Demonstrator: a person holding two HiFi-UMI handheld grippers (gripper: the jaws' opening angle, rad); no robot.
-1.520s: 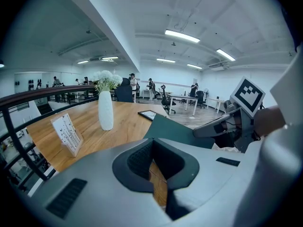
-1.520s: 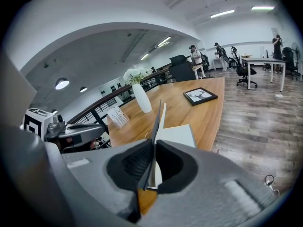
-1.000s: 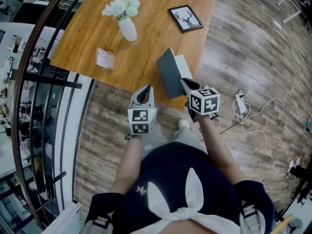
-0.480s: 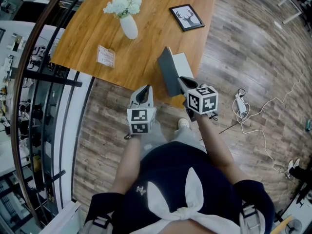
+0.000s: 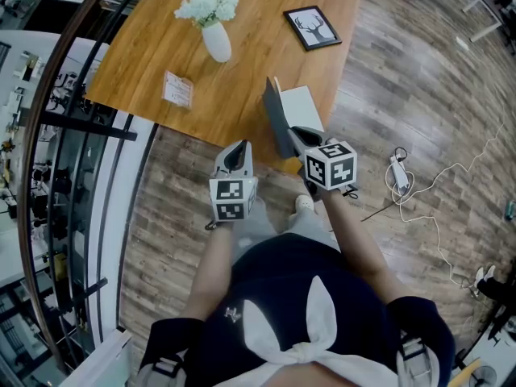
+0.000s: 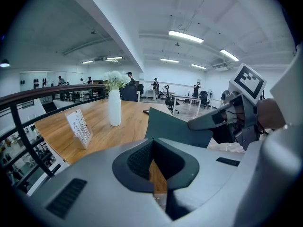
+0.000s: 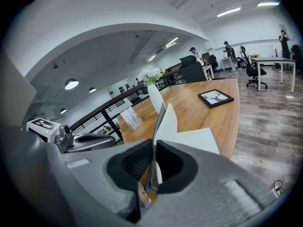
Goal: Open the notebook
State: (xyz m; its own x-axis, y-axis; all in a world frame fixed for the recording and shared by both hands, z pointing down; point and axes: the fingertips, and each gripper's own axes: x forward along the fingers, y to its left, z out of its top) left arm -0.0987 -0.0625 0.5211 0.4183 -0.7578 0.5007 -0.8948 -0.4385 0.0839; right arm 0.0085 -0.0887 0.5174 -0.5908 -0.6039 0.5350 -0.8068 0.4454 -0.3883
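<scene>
**Notebook cover raised and held at worktop edge**

The notebook (image 5: 301, 103) lies at the near edge of the wooden worktop (image 5: 145, 63), close to its right-hand corner. Its white pages lie flat. Its grey cover (image 5: 276, 121) stands steeply up from them, close to upright, hinged on the left.

The right gripper (image 5: 297, 138) meets the cover at its near edge. In the right gripper view the fingers (image 7: 177, 167) are narrow and clamped on that cover, which passes edge-on between them.

The left gripper (image 5: 238, 153) hangs just off the worktop's near edge, left of the notebook and apart from it. Its fingers (image 6: 137, 160) appear drawn together at the tips, with nothing between them.

Farther back on the worktop are a white vase (image 5: 216, 43) of pale flowers, a card stand (image 5: 177, 89) to its left and a framed deer picture (image 5: 312, 28) to the right. Cables (image 5: 399, 172) lie on the plank floor (image 5: 419, 79) to the right.
</scene>
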